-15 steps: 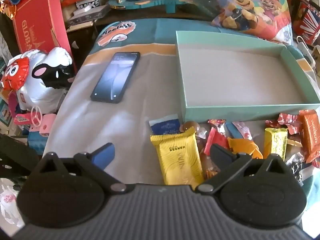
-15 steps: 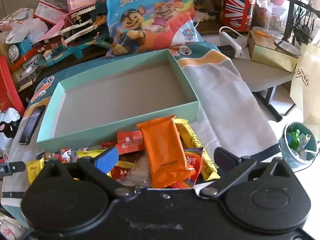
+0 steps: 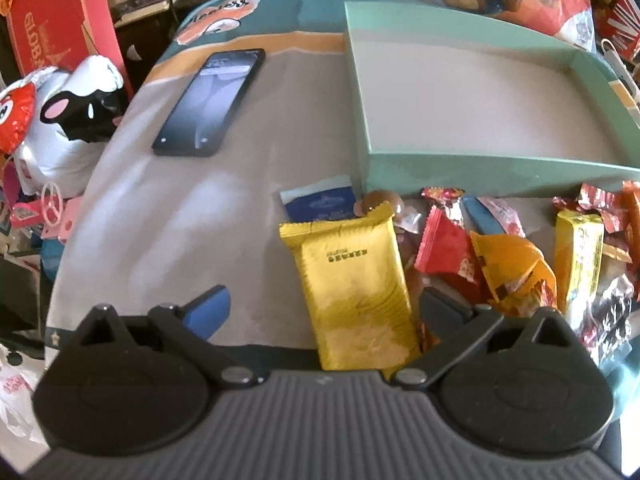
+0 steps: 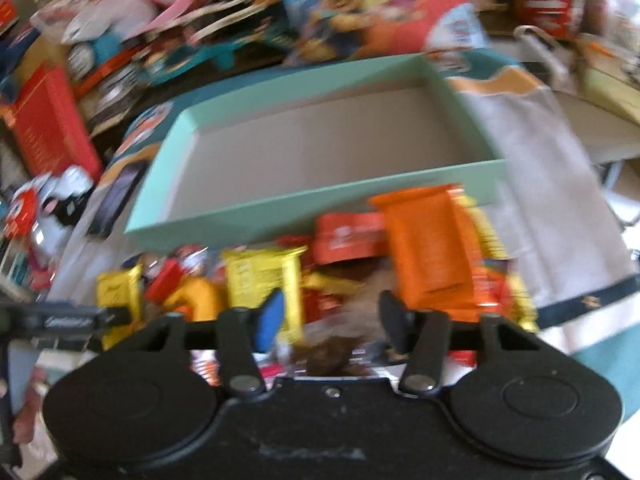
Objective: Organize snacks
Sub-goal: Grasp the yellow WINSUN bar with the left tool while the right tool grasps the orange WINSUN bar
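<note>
A pile of wrapped snacks lies in front of an empty teal box point(image 3: 480, 168) on the grey cloth. My left gripper point(image 3: 324, 304) is wide open and low over the pile's left end. A gold-yellow packet point(image 3: 352, 272) lies between its fingers, close to the right one, and neither pad presses on it. In the blurred right wrist view, my right gripper point(image 4: 332, 312) hovers over the middle of the pile with its jaws partly drawn in. Brown and red wrappers show below the gap, and nothing is clearly pinched. An orange packet point(image 4: 432, 248) lies just right of it, with the teal box point(image 4: 320, 200) beyond.
A black phone point(image 3: 212, 100) lies on the cloth left of the box. Inflatable toys point(image 3: 76, 108) and a red carton point(image 3: 60, 20) crowd the table's left edge. A large cartoon snack bag point(image 4: 380, 12) and toys stand behind the box. Bare cloth extends to the right of the pile.
The left gripper has come down closer to the gold-yellow packet. The right gripper's jaws have narrowed and it has shifted over the pile, blurring its view.
</note>
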`<state>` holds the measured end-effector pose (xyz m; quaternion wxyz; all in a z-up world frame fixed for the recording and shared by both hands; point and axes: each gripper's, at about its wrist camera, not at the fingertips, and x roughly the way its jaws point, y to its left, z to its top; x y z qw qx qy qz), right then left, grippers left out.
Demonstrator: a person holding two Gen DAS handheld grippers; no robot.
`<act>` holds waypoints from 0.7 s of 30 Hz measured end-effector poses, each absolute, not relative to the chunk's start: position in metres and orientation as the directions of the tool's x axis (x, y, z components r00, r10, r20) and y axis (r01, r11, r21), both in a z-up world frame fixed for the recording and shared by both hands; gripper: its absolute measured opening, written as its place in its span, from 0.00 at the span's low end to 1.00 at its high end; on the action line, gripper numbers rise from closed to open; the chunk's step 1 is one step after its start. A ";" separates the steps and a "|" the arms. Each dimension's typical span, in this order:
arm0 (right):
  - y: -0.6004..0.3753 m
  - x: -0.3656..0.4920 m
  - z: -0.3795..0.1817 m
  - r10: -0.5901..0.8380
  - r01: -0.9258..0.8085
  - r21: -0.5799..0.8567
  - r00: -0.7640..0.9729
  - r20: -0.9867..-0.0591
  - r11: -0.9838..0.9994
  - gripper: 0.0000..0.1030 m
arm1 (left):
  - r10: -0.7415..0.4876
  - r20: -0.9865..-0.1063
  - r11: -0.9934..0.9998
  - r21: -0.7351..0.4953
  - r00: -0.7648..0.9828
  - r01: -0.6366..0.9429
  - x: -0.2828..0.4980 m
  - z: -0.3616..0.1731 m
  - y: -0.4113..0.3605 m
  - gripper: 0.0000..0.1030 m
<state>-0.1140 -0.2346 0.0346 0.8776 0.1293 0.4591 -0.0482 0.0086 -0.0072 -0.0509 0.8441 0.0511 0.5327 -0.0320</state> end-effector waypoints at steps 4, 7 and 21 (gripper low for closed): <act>-0.229 -0.104 0.032 0.003 0.198 0.146 0.584 -0.811 0.969 0.46 | -0.023 -0.919 0.993 0.026 0.393 0.118 0.012 -0.056 -0.008 0.65; -0.243 -0.104 0.040 -0.074 0.243 0.100 0.618 -0.783 0.965 0.59 | -0.016 -0.918 0.994 0.030 0.396 0.109 0.015 -0.060 -0.004 0.59; -0.270 -0.057 0.007 -0.182 0.230 -0.067 0.526 -0.831 0.971 0.66 | 0.016 -0.939 0.998 0.035 0.345 0.049 0.013 -0.072 0.008 0.81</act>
